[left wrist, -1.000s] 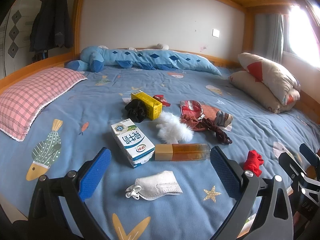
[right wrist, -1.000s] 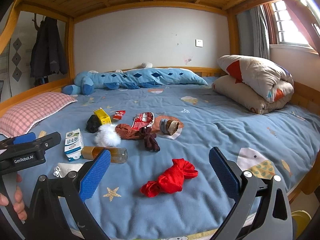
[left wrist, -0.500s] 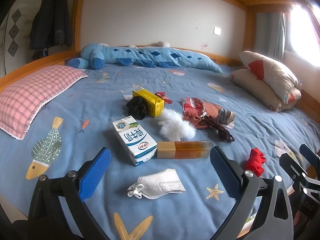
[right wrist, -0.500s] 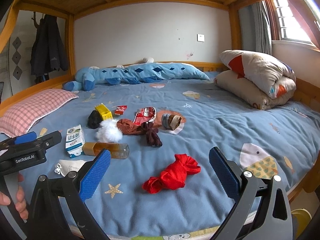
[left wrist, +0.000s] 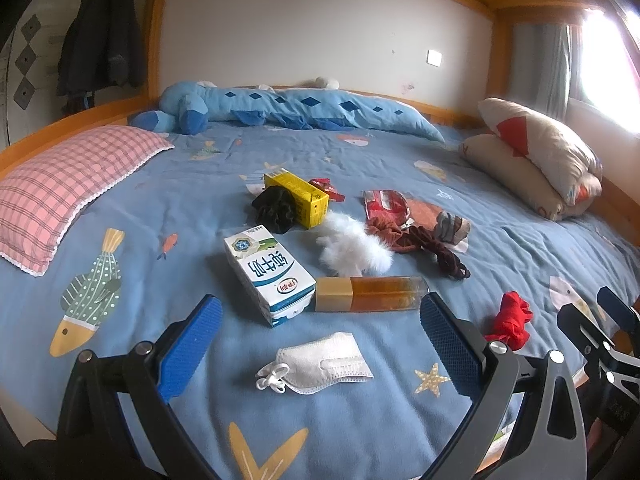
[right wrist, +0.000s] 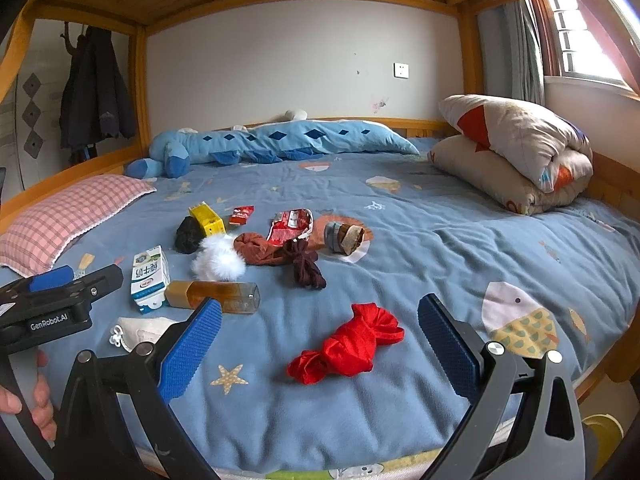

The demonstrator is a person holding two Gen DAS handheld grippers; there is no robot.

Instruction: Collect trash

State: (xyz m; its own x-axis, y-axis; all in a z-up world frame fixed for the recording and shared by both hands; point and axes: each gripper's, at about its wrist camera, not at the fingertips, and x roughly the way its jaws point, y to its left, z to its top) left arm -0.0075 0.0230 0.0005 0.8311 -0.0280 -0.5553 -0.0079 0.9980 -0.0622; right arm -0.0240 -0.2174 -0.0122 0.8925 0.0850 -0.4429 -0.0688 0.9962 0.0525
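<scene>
The left gripper (left wrist: 318, 340) hung over the near edge of the bed (left wrist: 520, 248) with its jaws spread wide and nothing between the blue pads (left wrist: 190, 346). A white mask (left wrist: 320, 362) lay flat on the blue cover, framed in the gap between the pads and clear of both. Just beyond it lay a milk carton (left wrist: 268, 274) on its side, and touching the carton's near end an amber bottle (left wrist: 370, 299), also on its side, whose clear base came close to the right pad in this view without visibly touching it. Farther back sat a white fluffy ball (left wrist: 352, 248), a black scrunchie (left wrist: 274, 210) against a yellow box (left wrist: 298, 198), a small red wrapper (left wrist: 326, 188), a larger red wrapper (left wrist: 384, 204), brown and dark red cloth pieces (left wrist: 416, 240) and a rolled sock (left wrist: 452, 228).

The right gripper (right wrist: 320, 342) also stood wide open and empty. A red cloth bundle (right wrist: 352, 346) lay on the cover between its pads, touching neither. To the left in that view, the left gripper's body was held by a hand (right wrist: 36, 396) at the picture's edge. A pink checked pillow (right wrist: 60, 220) lay at the left of the bed, a long blue plush (right wrist: 260, 144) along the far side, and a folded quilt (right wrist: 516, 148) at the right.
</scene>
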